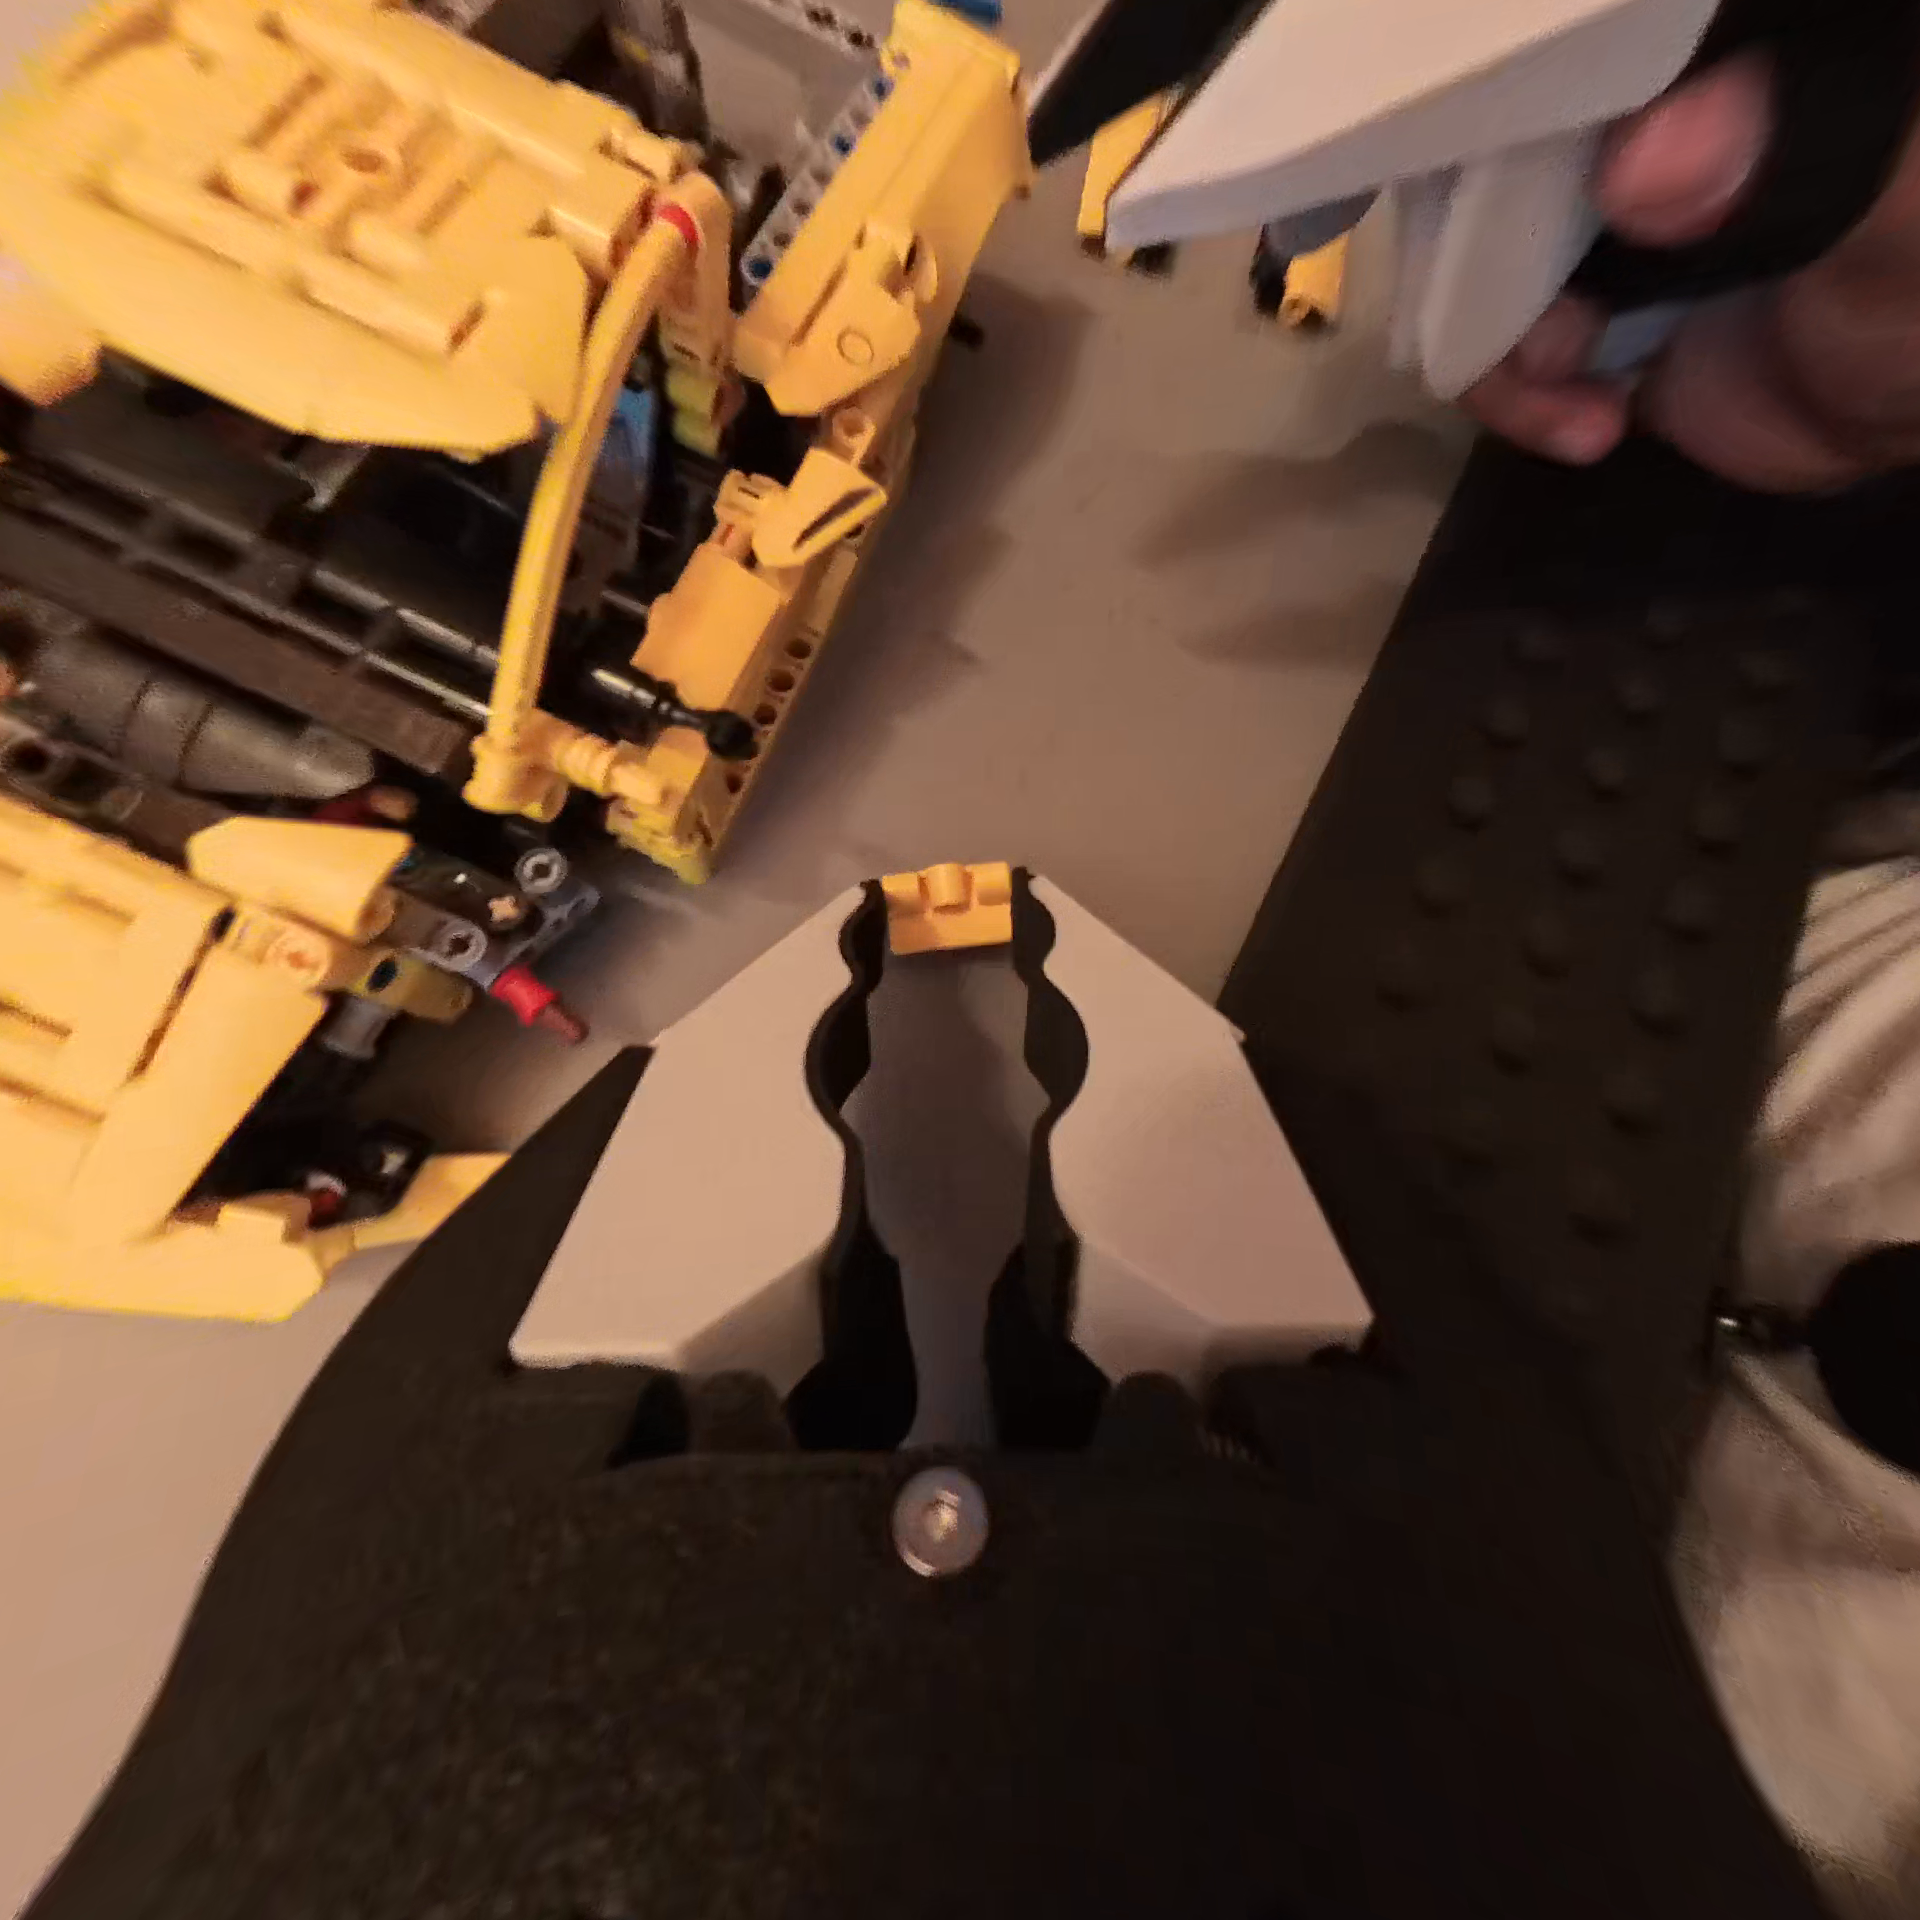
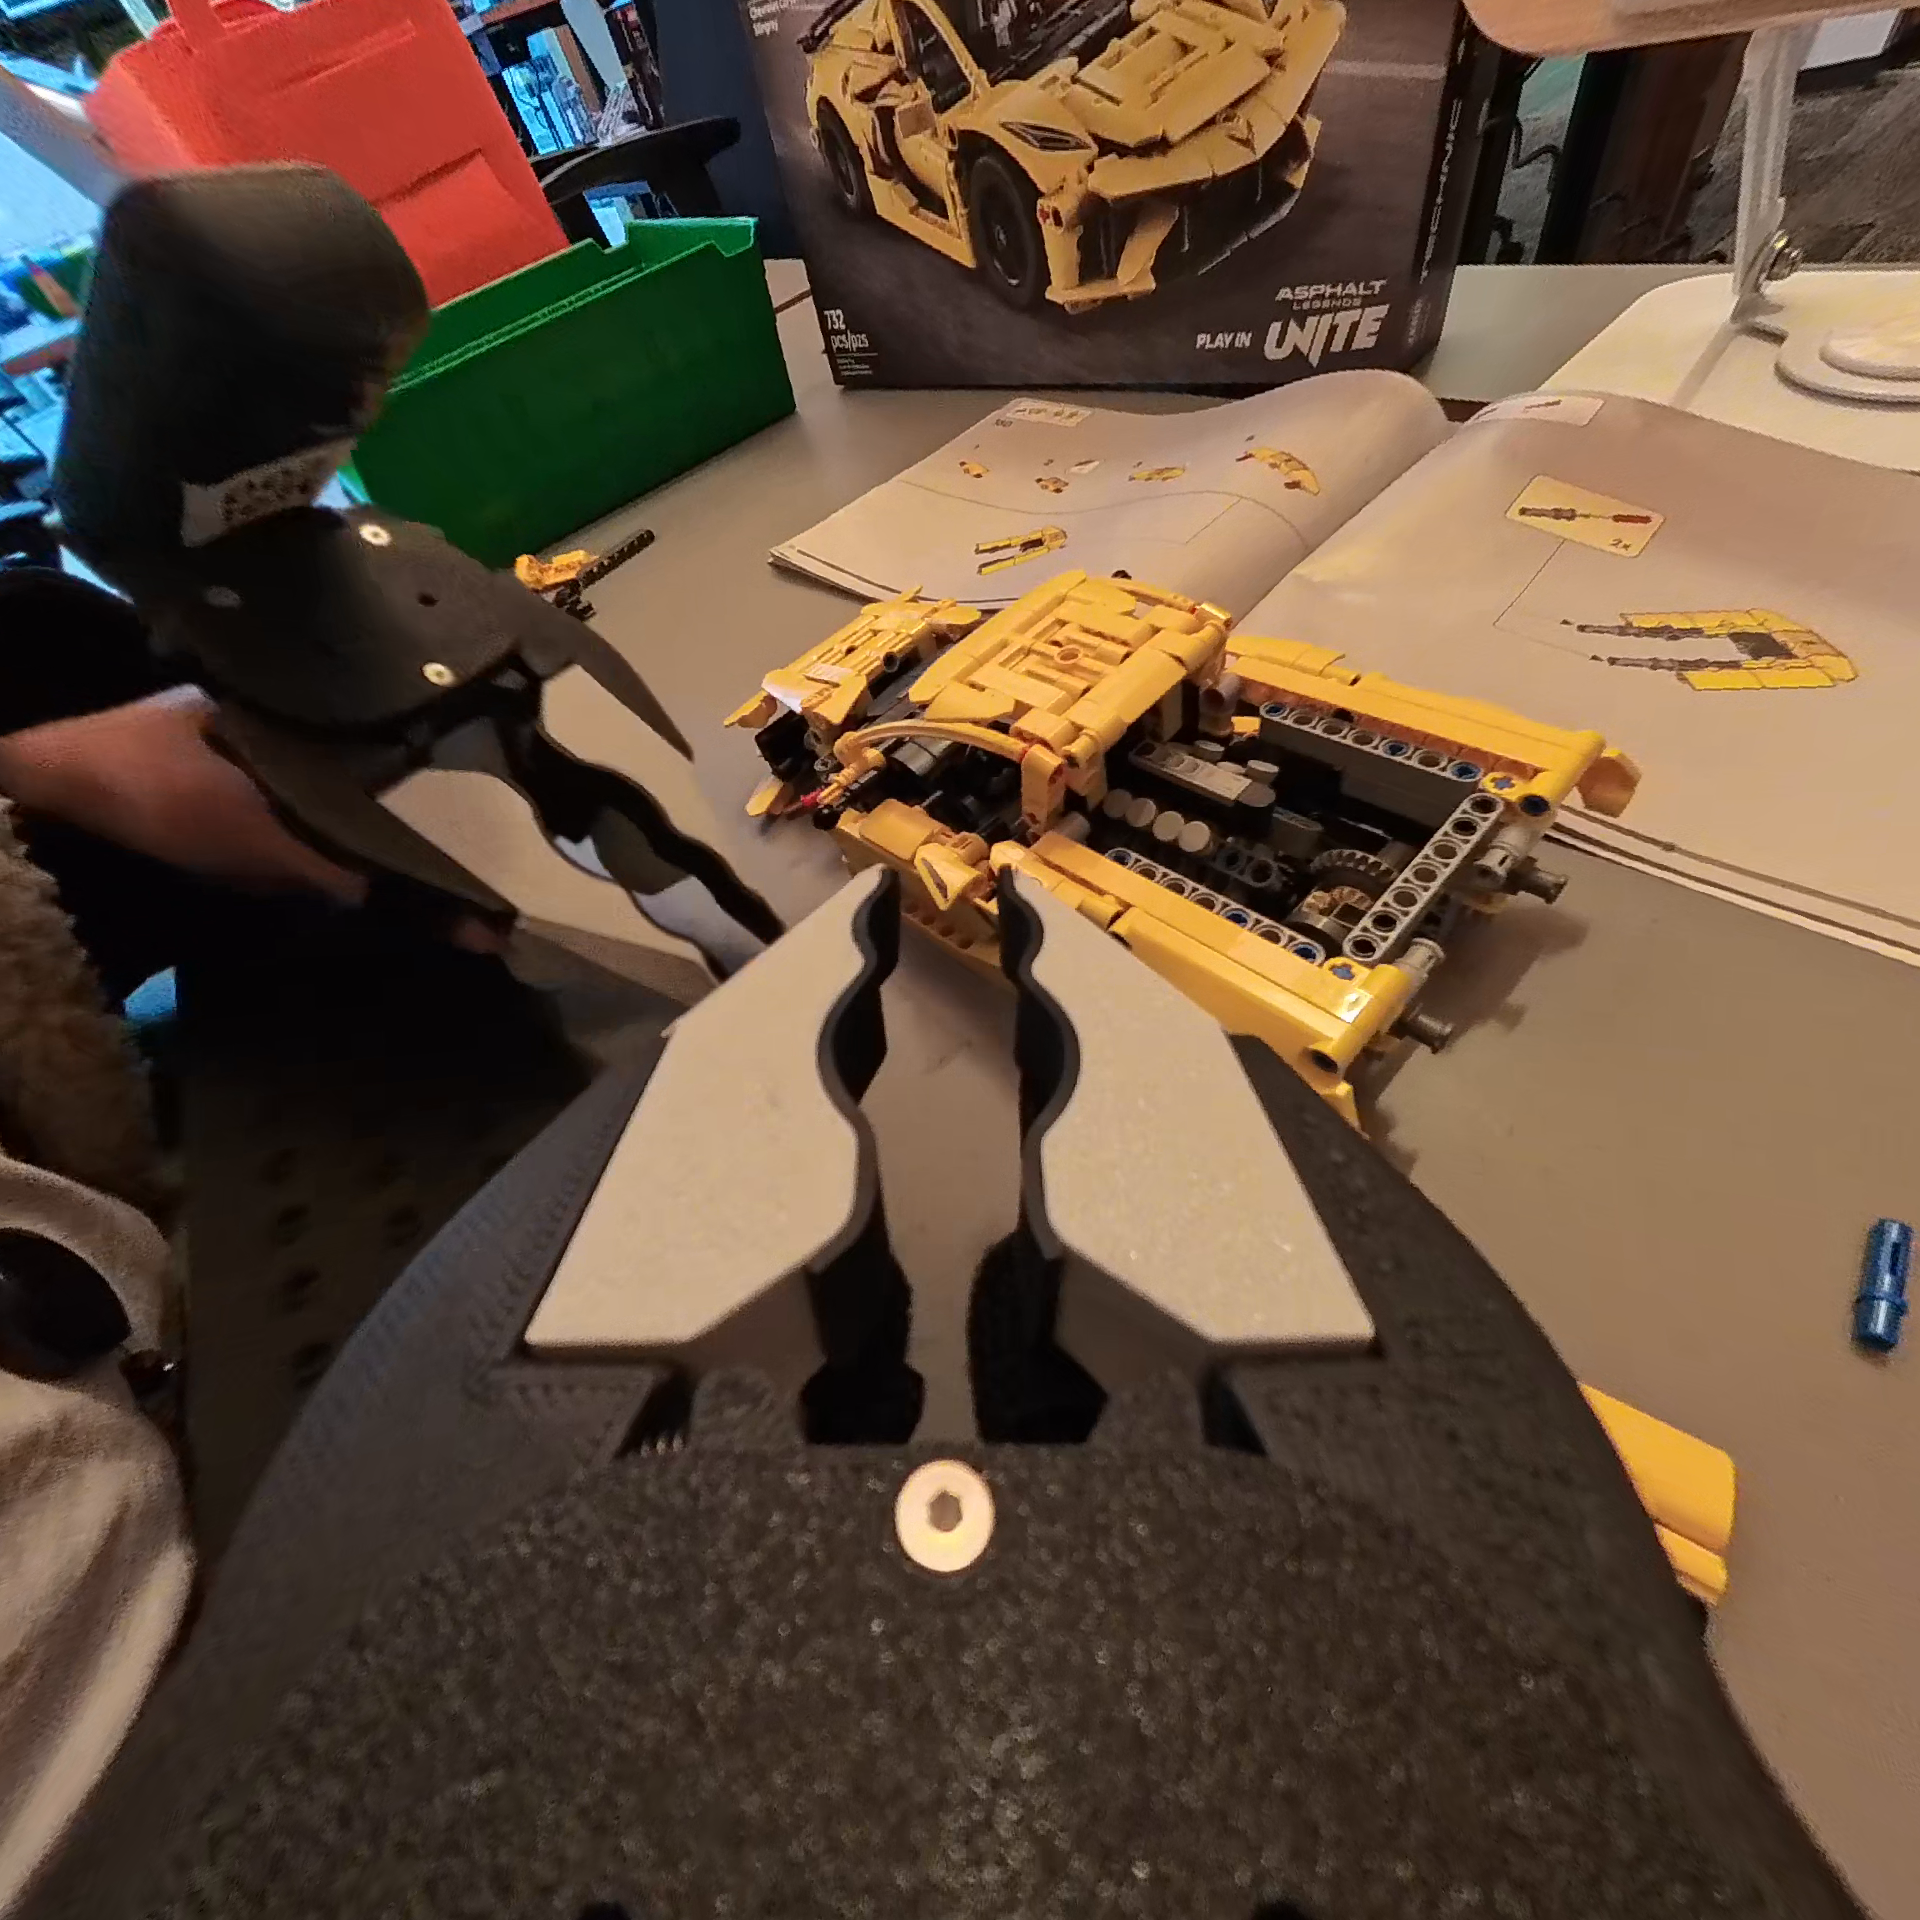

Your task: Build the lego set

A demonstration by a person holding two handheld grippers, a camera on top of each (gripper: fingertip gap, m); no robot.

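Observation:
A half-built yellow lego car (image 2: 1174, 790) lies on the grey table; in the left wrist view it (image 1: 416, 436) fills the upper left. My left gripper (image 1: 945, 909) is shut on a small yellow lego piece (image 1: 945, 914), held just right of the car's near corner. In the right wrist view the left gripper (image 2: 727, 914) shows at the left, held by a hand. My right gripper (image 2: 943, 894) is open and empty, its tips just in front of the car's near side. It also shows in the left wrist view (image 1: 1340, 114) at the top right.
An open instruction booklet (image 2: 1558, 582) lies behind the car, the set's box (image 2: 1122, 187) and a green bin (image 2: 582, 374) farther back. A blue pin (image 2: 1881, 1299) and a yellow panel (image 2: 1673, 1496) lie at the right. A black studded mat (image 1: 1579, 831) runs along the table edge. Left tips to right tips: about 10 cm.

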